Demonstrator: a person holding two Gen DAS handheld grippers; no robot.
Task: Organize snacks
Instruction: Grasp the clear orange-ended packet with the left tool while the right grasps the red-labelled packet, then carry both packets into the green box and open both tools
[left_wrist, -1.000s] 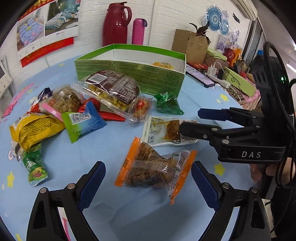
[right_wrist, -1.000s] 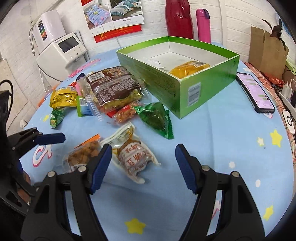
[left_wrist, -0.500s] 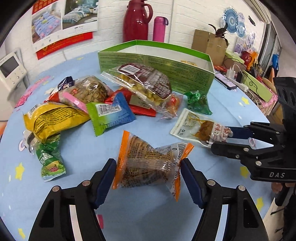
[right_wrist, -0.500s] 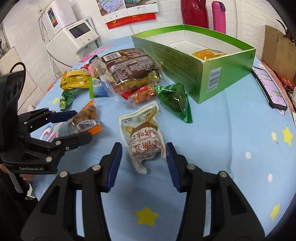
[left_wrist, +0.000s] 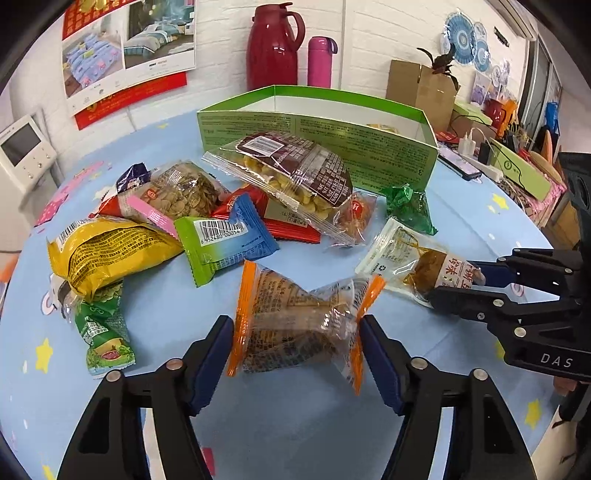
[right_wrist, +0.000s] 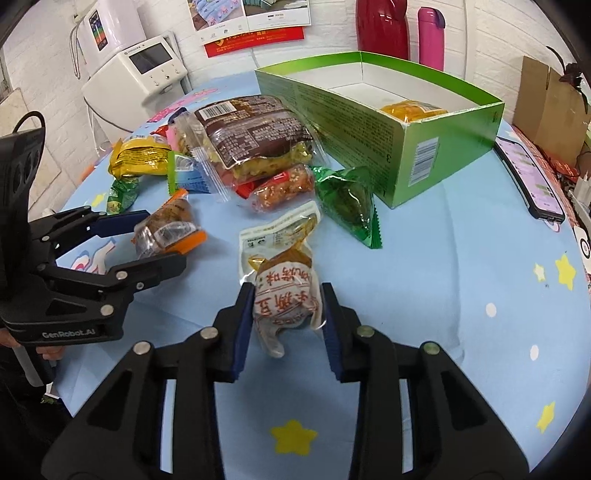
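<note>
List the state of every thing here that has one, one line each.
Left hand-held gripper: shut on the orange-edged snack pack.
Right hand-held gripper: shut on the white snack pouch.
Green box: open, one yellow packet inside.
Phone: flat on the table, screen lit.
Red thermos jug: upright, lid on.
Pink bottle: upright, capped.

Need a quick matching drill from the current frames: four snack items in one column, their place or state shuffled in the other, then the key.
Items
1. orange-edged snack pack
2. white tofu snack pouch
3. orange-yellow packet
4. green triangular snack

Places
A. inside the green box
B. between the left gripper fingers
C. on the tablecloth beside the box
D. between the right gripper fingers

Pairs: 1-B, 2-D, 3-A, 4-C
</note>
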